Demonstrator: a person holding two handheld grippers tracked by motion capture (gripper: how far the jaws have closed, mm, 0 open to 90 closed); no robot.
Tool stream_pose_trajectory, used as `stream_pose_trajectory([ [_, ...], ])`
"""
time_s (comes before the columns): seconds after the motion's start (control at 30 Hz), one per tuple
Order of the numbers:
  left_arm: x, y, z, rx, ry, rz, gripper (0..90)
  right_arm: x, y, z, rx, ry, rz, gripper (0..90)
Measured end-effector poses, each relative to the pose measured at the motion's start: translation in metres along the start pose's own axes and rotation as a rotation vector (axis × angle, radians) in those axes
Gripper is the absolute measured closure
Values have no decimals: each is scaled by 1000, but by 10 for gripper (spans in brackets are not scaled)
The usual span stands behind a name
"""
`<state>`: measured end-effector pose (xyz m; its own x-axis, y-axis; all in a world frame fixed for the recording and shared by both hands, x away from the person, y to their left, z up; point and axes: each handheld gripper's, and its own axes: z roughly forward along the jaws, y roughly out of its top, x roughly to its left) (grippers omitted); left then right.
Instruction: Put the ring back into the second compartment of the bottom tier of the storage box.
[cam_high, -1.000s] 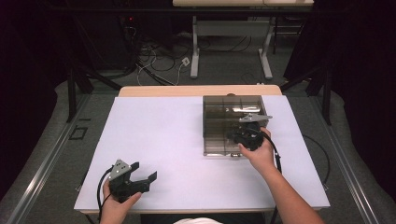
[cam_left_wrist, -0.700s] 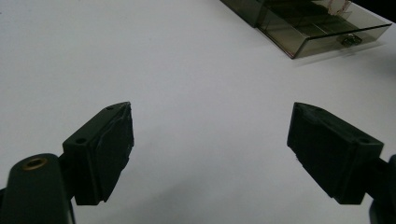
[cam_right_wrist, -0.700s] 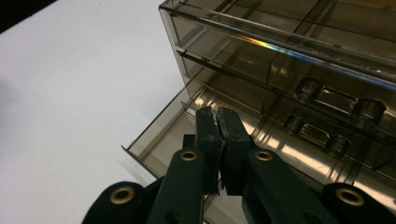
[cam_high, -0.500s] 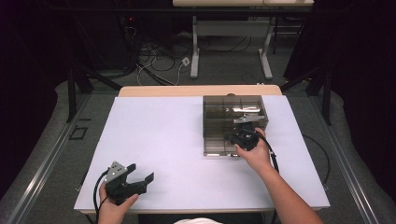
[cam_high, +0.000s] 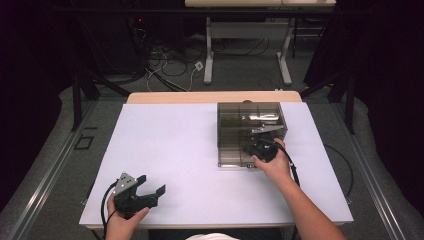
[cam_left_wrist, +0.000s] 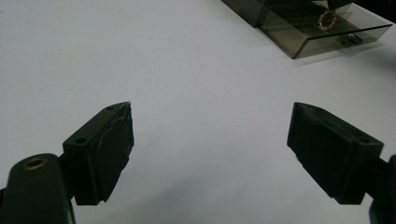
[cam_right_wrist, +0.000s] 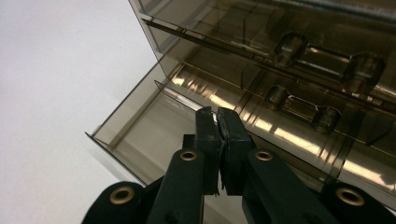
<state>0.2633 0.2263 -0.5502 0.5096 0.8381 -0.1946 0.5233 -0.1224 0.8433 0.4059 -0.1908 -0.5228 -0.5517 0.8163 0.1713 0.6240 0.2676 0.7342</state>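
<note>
A smoky see-through drawer box (cam_high: 250, 125) stands on the right half of the white table (cam_high: 170, 140). Its lower drawer (cam_right_wrist: 140, 126) is pulled out toward me. My right gripper (cam_high: 254, 148) hangs over that open drawer, its jaws shut tip to tip (cam_right_wrist: 217, 117), and I see nothing between them. My left gripper (cam_high: 151, 184) rests near the table's front left with its jaws wide open (cam_left_wrist: 210, 135) over bare tabletop. From the left gripper view the open drawer (cam_left_wrist: 322, 39) holds a small ring-like thing (cam_left_wrist: 329, 17).
The box's upper drawers (cam_right_wrist: 327, 60) are closed, each with a moulded handle. A cable (cam_high: 292, 165) trails from the right gripper along the forearm. Beyond the table's far edge stand desk legs (cam_high: 210, 55) and loose floor cables (cam_high: 165, 65).
My right gripper has edged slightly left over the open drawer, jaws still shut. The left gripper has stayed where it was.
</note>
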Motion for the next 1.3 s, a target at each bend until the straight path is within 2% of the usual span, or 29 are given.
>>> stream_pose_trajectory([
  [0.63, 0, 2, 3, 4, -10, 5, 149, -1, -5, 3, 17, -7, 6, 875],
  [0.77, -1, 2, 4, 2, -16, 3, 149, -1, -5, 0, -21, 0, 11, 840],
  [0.8, -1, 2, 4, 3, -15, 5, 149, 0, -4, -2, -11, -6, 8, 830],
  [1.2, -1, 4, 6, 2, -21, 8, 149, 0, -3, -6, -54, -2, -5, 728],
  [1.3, -1, 4, 6, 1, -21, 7, 149, 0, -2, -7, -48, 3, -2, 715],
])
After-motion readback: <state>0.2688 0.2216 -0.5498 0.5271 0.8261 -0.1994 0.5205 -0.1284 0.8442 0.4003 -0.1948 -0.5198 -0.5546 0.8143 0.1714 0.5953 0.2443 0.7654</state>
